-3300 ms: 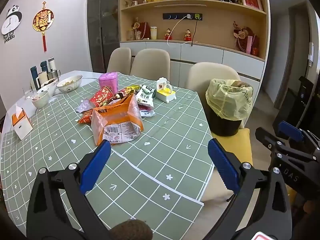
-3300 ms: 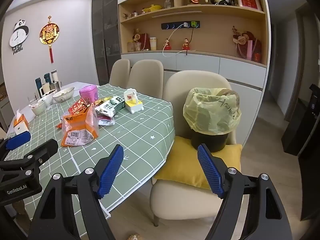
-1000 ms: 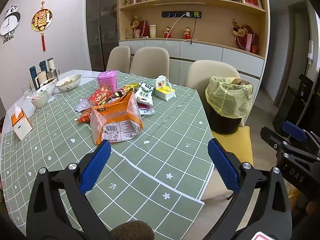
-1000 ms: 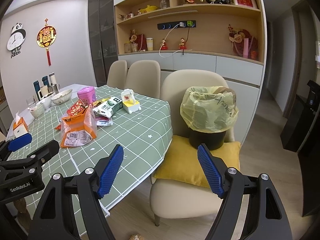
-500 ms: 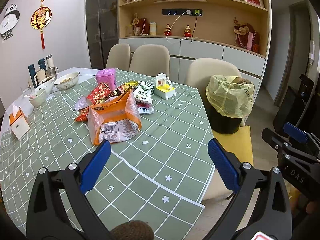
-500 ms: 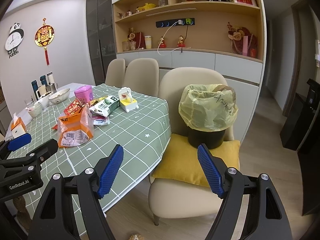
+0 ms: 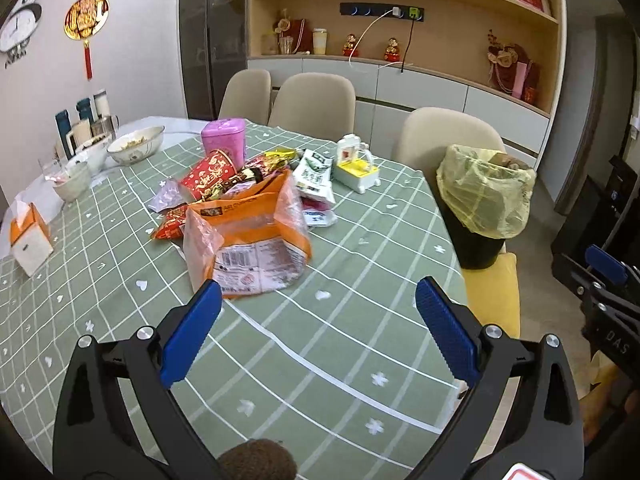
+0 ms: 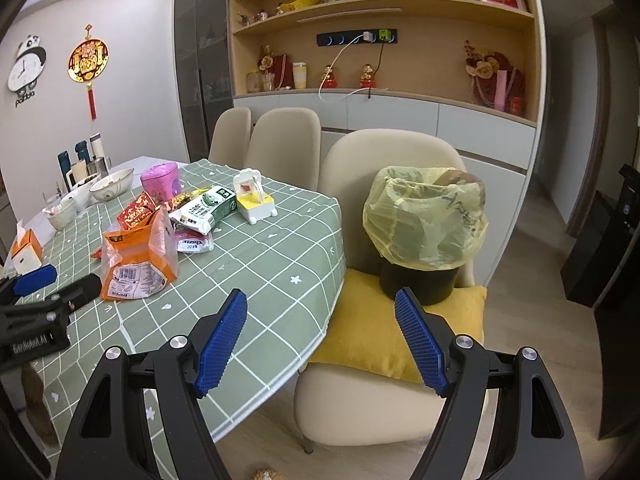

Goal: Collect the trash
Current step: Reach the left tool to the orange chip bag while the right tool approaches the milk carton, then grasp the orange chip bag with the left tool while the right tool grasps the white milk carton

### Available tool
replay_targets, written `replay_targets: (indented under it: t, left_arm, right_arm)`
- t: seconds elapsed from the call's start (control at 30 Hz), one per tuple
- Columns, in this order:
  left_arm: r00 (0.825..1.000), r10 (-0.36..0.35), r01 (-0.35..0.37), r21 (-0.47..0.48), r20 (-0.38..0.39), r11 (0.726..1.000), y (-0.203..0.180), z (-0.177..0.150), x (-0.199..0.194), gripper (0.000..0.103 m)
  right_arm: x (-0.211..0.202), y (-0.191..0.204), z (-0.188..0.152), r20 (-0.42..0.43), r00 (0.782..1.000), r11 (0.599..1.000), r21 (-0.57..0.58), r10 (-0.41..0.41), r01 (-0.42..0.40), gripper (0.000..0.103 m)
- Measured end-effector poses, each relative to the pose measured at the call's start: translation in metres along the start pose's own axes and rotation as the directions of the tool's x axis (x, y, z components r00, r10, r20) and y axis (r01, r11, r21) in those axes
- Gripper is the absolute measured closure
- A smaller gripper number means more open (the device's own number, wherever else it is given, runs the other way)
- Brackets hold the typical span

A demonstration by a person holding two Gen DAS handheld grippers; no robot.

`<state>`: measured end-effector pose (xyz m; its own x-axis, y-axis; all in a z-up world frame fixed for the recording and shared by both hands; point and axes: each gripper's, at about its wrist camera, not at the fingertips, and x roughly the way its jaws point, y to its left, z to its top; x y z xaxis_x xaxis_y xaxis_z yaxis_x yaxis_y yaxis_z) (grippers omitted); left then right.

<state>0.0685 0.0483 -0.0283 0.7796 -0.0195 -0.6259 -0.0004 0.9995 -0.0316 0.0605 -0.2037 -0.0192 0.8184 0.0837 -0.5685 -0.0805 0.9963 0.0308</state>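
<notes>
A pile of trash lies on the green checked tablecloth (image 7: 360, 264): a big orange snack bag (image 7: 248, 240), red wrappers (image 7: 208, 176), a white-green packet (image 7: 314, 172). The orange bag also shows in the right wrist view (image 8: 136, 252). A black bin with a yellow liner (image 7: 484, 200) stands on a chair's yellow cushion (image 8: 384, 324); it also shows in the right wrist view (image 8: 424, 220). My left gripper (image 7: 316, 324) is open and empty, over the table just short of the orange bag. My right gripper (image 8: 320, 332) is open and empty, off the table edge facing the bin.
A pink tin (image 7: 224, 140), a yellow-white toy (image 7: 354, 164), bowls (image 7: 136, 144), flasks and an orange tissue box (image 7: 30, 240) stand on the table. Beige chairs (image 7: 312, 100) ring the far side. A shelf unit (image 8: 384, 60) fills the back wall.
Both grippers have moved forward a little toward the table; the trash pile and the bin look closer. Both stay open and empty.
</notes>
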Motion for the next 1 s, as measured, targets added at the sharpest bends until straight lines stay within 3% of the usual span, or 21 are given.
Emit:
replay_targets:
  t: [0.13,0.27,0.37,0.5,0.57,0.7,0.77,1.0]
  left_arm:
    - [0.999,0.035,-0.036,-0.046,-0.012,0.998,0.040,0.013,0.028,0.010]
    - [0.994,0.069,-0.076,-0.096,-0.083,0.992,0.089,0.026,0.066,0.009]
    - [0.988,0.027,-0.050,-0.145,-0.154,0.988,0.114,0.029,0.092,0.009]
    - [0.984,0.003,-0.032,-0.164,-0.177,0.986,0.123,0.032,0.117,0.011]
    - [0.980,-0.013,-0.021,-0.171,-0.200,0.985,0.122,0.033,0.131,0.028]
    - [0.974,0.008,-0.053,-0.195,-0.224,0.979,0.123,0.033,0.148,0.040]
    - [0.970,0.001,-0.055,-0.217,-0.244,0.975,0.127,0.033,0.151,0.068]
    - [0.970,-0.054,-0.017,-0.287,-0.237,0.958,0.141,0.028,0.131,0.072]
  right_arm:
    - [0.023,0.010,0.008,-0.029,0.999,1.000,-0.018,0.023,-0.024,0.030]
    - [0.052,0.024,0.013,-0.074,0.996,0.997,-0.040,0.058,-0.061,0.030]
    - [0.068,0.033,0.015,-0.099,0.993,0.995,-0.063,0.067,-0.074,0.030]
    - [0.092,0.043,0.017,-0.147,0.985,0.992,-0.073,0.093,-0.104,0.030]
    - [0.100,0.047,0.021,-0.158,0.982,0.990,-0.071,0.106,-0.119,0.030]
    - [0.125,0.062,0.039,-0.167,0.975,0.984,-0.075,0.148,-0.162,0.030]
    - [0.142,0.072,0.055,-0.168,0.968,0.979,-0.054,0.184,-0.195,0.030]
    - [0.214,0.132,0.110,-0.188,0.941,0.957,-0.026,0.280,-0.290,0.030]
